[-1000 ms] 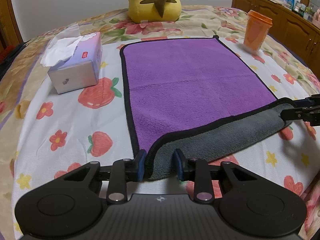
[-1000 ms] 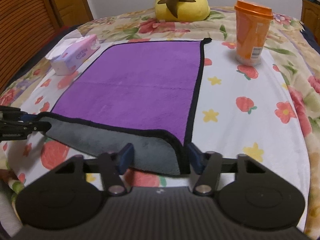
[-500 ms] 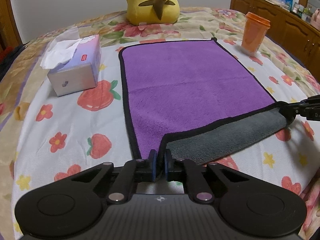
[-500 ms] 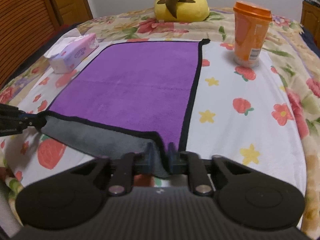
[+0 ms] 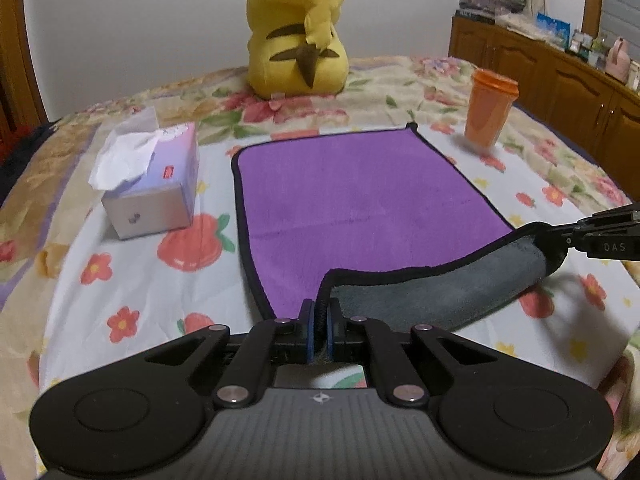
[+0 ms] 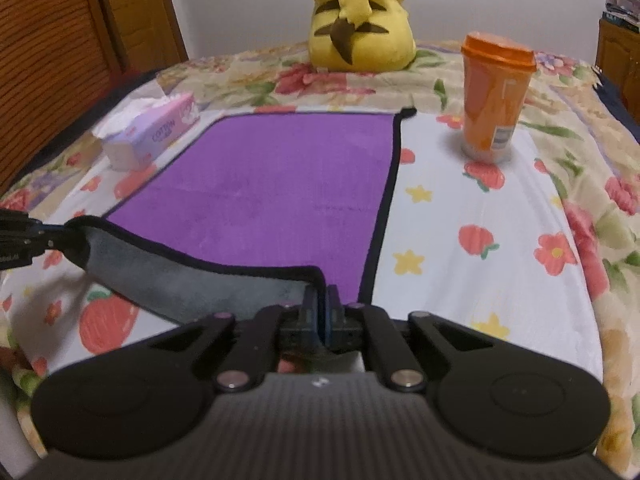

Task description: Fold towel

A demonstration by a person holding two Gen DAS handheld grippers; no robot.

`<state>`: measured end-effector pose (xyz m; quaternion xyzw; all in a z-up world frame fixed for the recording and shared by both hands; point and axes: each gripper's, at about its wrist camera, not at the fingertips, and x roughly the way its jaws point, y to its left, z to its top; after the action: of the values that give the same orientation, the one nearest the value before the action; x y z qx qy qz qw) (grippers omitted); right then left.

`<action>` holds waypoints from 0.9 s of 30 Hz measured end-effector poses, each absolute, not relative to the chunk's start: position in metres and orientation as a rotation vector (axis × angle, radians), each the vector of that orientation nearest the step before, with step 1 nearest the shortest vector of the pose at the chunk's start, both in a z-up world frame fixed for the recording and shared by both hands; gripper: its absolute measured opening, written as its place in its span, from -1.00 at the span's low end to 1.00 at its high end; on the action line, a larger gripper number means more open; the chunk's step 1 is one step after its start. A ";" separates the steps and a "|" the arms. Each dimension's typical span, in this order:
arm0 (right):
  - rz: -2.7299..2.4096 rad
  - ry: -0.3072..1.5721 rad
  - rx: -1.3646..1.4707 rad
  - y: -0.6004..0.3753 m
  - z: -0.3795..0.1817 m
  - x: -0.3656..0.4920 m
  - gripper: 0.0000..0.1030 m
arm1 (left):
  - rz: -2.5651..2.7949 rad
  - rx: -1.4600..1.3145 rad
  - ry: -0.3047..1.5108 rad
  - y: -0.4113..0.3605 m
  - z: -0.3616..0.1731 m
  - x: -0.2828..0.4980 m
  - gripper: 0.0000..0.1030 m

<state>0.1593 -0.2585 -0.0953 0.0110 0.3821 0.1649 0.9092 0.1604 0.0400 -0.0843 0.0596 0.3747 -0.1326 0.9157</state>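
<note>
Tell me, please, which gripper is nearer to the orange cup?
Right. The right gripper holds the towel corner on the orange cup side; the left gripper holds the opposite near corner, beside the tissue box.

left claw [image 5: 319, 314] and right claw [image 6: 321, 307] each pinched closed, held level.

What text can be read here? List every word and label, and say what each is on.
"COTTON": side of the tissue box.
"DAS": body of the right claw, seen from the left wrist.
Red label on the tissue box: too small to read.
Label on the orange cup: blurred, unreadable.
</note>
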 end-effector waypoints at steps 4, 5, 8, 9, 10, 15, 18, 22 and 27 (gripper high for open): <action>0.345 0.759 0.034 -0.259 -0.090 0.159 -0.92 | -0.266 0.102 0.741 0.042 -0.077 0.160 -0.83; 0.348 0.754 0.035 -0.259 -0.089 0.159 -0.92 | -0.266 0.095 0.733 0.043 -0.075 0.160 -0.83; 0.353 0.734 0.039 -0.259 -0.084 0.159 -0.93 | -0.267 0.081 0.712 0.044 -0.070 0.160 -0.83; 0.356 0.726 0.041 -0.259 -0.082 0.159 -0.92 | -0.267 0.078 0.707 0.044 -0.069 0.160 -0.83; 0.359 0.719 0.043 -0.260 -0.081 0.159 -0.93 | -0.266 0.075 0.702 0.045 -0.068 0.160 -0.83; 0.370 0.695 0.050 -0.260 -0.075 0.160 -0.92 | -0.262 0.064 0.689 0.045 -0.067 0.163 -0.83; 0.374 0.688 0.052 -0.259 -0.074 0.163 -0.92 | -0.257 0.065 0.692 0.045 -0.070 0.166 -0.83; 0.384 0.677 0.046 -0.257 -0.073 0.167 -0.93 | -0.253 0.052 0.686 0.048 -0.069 0.170 -0.83; 0.400 0.660 0.036 -0.254 -0.070 0.171 -0.92 | -0.255 0.040 0.664 0.051 -0.064 0.170 -0.84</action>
<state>0.1709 -0.2536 -0.0703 0.0174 0.3220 0.1951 0.9263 0.1705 0.0507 -0.0637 0.0195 0.3253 -0.1249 0.9371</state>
